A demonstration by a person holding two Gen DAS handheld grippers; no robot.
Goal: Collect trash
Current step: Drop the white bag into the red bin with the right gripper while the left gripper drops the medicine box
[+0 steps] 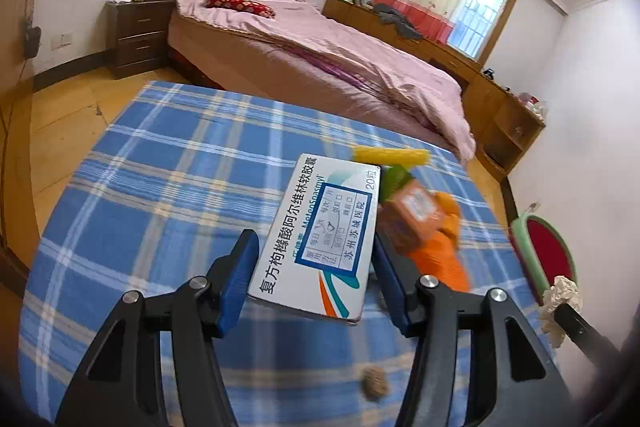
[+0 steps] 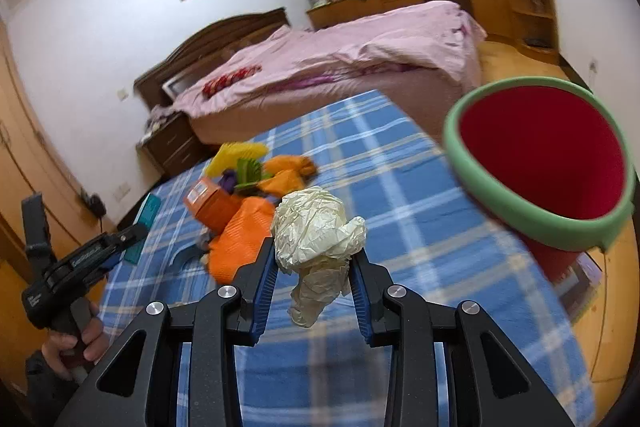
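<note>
My left gripper (image 1: 316, 243) is shut on a white medicine box (image 1: 324, 223) with printed text, held above the blue plaid tablecloth (image 1: 160, 187). My right gripper (image 2: 314, 251) is shut on a crumpled cream paper wad (image 2: 316, 223), which hangs a little below the pads. A red bin with a green rim (image 2: 480, 187) stands to the right of the wad, past the table's edge. In the left wrist view the same bin (image 1: 548, 255) sits at the right, with the paper wad (image 1: 560, 295) in front of it.
A pile lies mid-table: an orange box (image 2: 208, 203), a yellow toy corn (image 2: 236, 155), orange cloth pieces (image 2: 244, 239). A small brown ball (image 1: 376, 383) rests near the front. A pink bed (image 1: 320, 47) stands beyond the table. A hand (image 2: 72, 343) grips the left tool.
</note>
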